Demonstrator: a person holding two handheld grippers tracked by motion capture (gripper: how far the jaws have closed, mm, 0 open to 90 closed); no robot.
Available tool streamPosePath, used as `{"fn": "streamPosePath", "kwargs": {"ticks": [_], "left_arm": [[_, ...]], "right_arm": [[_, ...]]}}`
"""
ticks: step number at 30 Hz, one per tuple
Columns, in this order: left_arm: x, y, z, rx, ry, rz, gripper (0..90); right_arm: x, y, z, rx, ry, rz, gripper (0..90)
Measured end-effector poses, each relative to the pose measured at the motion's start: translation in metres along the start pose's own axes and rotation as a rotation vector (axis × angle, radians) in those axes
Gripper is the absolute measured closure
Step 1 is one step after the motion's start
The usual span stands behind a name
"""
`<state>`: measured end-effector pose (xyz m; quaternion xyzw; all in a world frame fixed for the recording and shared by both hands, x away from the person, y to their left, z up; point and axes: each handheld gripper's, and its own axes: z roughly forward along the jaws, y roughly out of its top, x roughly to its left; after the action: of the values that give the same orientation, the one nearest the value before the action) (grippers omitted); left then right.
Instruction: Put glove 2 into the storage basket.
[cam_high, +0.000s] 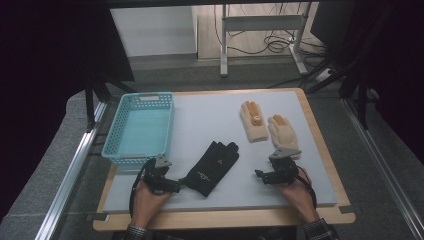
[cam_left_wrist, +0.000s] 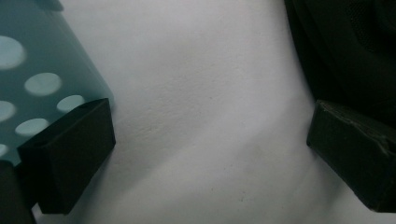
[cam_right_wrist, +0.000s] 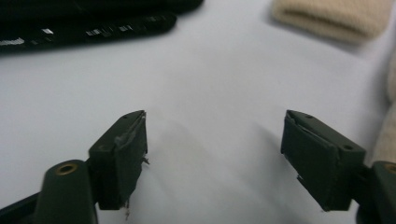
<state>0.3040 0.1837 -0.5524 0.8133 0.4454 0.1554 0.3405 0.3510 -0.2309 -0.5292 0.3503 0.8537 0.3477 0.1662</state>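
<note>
Open grey desk (cam_high: 210, 112) surface between turquoise perforated plastic basket (cam_high: 141, 125) at far left and two beige knitted gloves (cam_high: 264, 126) at far right. Black fabric glove (cam_high: 212, 167) flat at near centre, well inside the wooden edge. Left claw (cam_high: 181, 184) wide open, nothing gripped, tips just beside the black glove's cuff. Right claw (cam_high: 260, 176) spread wide, empty, bare mat between pads, right of the black glove, near the beige pair.
</note>
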Motion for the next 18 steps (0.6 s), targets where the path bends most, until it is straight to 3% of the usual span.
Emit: {"fn": "streamPosePath", "kwargs": {"ticks": [12,18], "left_arm": [[0.0013,-0.0008,-0.002,-0.005,-0.01,0.004,2.6],[0.0064,-0.005,-0.0097,-0.006,-0.019,-0.021,2.6]], "right_arm": [[0.0014,-0.0035,0.0013,-0.022,-0.012,0.003,18.8],[0.0015,-0.0036,0.0013,-0.023,-0.013,0.003,18.8]]}}
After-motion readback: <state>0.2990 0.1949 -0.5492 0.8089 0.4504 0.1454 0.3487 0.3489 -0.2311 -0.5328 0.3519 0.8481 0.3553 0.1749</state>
